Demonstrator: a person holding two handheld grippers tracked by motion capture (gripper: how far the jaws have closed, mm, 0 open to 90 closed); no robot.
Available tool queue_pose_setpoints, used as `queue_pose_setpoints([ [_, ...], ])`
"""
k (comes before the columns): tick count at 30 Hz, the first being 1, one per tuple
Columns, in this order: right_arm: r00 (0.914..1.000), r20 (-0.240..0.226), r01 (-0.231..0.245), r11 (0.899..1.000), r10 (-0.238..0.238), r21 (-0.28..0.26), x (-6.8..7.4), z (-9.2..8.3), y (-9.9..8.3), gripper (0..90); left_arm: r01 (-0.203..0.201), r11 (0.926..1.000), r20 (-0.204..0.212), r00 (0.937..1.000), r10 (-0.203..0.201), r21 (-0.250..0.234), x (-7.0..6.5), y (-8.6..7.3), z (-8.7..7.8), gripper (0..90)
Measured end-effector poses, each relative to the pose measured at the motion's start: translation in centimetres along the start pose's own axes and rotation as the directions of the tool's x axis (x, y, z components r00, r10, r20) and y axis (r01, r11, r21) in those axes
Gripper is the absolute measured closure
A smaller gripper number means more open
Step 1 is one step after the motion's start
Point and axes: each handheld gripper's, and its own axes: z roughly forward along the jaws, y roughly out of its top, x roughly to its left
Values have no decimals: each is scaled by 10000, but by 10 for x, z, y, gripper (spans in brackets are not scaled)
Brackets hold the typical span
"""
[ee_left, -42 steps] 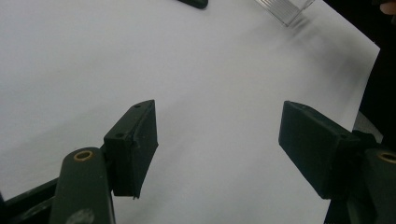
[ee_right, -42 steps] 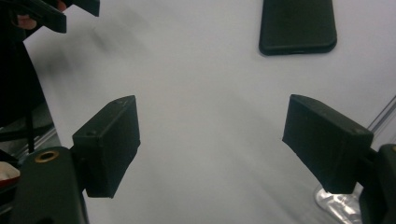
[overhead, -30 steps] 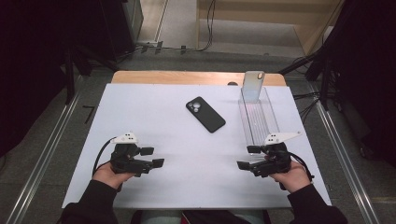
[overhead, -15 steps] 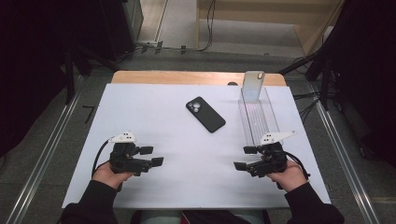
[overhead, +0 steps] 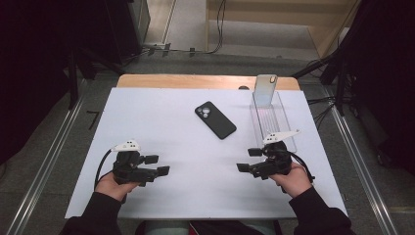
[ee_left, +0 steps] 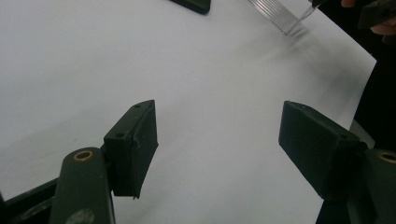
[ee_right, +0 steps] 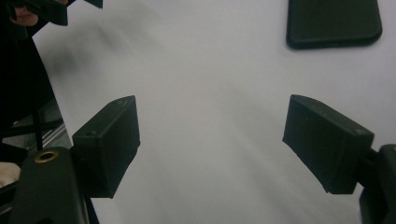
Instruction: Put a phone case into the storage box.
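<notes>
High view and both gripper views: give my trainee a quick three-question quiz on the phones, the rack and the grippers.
1. True or false: the black phone lies flat on the table.
2. Where is the silver phone? A) upright at the far end of the clear rack B) held in a gripper
3. What do the left gripper and right gripper hold?

Key: 1 true; 2 A; 3 nothing, both are open.
</notes>
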Motion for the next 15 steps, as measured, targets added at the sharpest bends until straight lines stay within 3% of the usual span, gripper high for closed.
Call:
queue_pose_setpoints([
  [5,9988,442,200,9997,-192,-169,3,5,13,166,123,9999,-104,9999,-124,-83,1,-3,-4,284],
  [15,9934,1144,105,9987,-47,-502,-2,16,31,164,146,9998,-119,9998,-148,-114,1,-5,-7,285],
])
